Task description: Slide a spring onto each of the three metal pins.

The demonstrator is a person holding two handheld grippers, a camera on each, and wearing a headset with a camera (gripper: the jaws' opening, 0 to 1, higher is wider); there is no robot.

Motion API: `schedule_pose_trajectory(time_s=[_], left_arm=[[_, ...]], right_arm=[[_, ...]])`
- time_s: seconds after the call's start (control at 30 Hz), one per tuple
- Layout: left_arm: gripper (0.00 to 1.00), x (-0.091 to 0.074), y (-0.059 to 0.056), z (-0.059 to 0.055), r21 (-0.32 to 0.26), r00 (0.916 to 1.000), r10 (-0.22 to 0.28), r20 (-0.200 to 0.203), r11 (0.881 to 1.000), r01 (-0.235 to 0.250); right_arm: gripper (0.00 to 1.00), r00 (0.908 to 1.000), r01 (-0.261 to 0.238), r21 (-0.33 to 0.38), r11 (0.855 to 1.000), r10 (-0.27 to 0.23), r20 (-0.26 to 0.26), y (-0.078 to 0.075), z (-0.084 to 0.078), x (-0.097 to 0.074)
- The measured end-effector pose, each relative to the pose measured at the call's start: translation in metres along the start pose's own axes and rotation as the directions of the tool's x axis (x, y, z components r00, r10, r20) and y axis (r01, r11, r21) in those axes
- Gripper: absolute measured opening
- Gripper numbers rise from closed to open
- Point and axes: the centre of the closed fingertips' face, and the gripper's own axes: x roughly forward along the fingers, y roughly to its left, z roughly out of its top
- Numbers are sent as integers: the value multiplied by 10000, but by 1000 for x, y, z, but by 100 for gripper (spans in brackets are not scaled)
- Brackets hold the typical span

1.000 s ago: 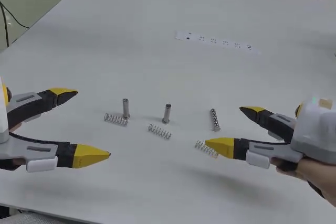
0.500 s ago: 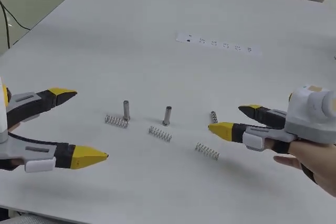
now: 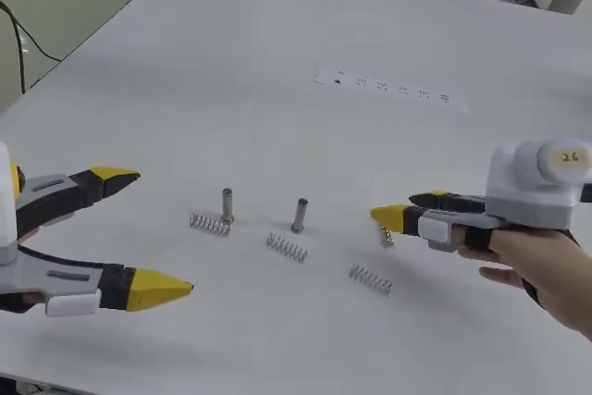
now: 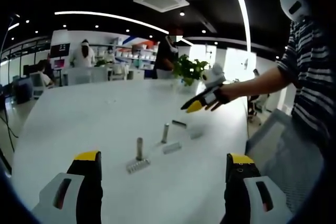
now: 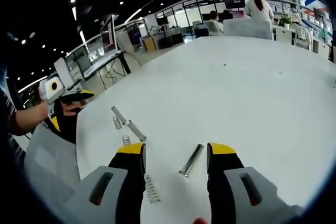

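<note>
With right gripper point(image 5: 176, 149) jaws spread near the lying pin point(image 5: 190, 159), close off-centre and you'll roll it across the bench point(image 3: 277, 62); left gripper point(image 3: 155, 230) jaws spread too.

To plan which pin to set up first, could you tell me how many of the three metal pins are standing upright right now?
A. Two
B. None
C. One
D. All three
A: the left pin and the middle pin stand upright on the table, while the third pin lies flat between the open jaws of the right gripper.
</note>
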Motion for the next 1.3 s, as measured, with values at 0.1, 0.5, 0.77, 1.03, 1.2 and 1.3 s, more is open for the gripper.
schedule_pose_trajectory(time_s=[0.1,0.5,0.77,1.03,1.2,1.3], left_arm=[[95,-1,0,0,-19,10000,21,7,10000,-21],[94,0,1,2,-17,10000,-1,-15,10000,1],[94,0,-1,1,-56,10000,-56,-47,10000,56],[94,-1,-1,-2,-114,9999,-127,-116,9999,126],[94,-1,2,-5,-131,9998,-92,-153,9999,90],[94,-1,6,-8,-135,9997,-53,-236,9999,50]], right_arm=[[41,9996,152,448,9989,-140,-254,-6,-3,5],[28,9891,1098,724,9913,-1018,-1063,-26,-16,24],[21,9789,1425,871,9860,-1273,-1600,-30,-26,36],[12,9656,1908,933,9772,-1698,-1970,-36,-33,39],[8,9656,2035,1355,9697,-1759,-1912,-37,-31,45],[7,9646,2113,1387,9675,-1834,-1897,-37,-30,46]])
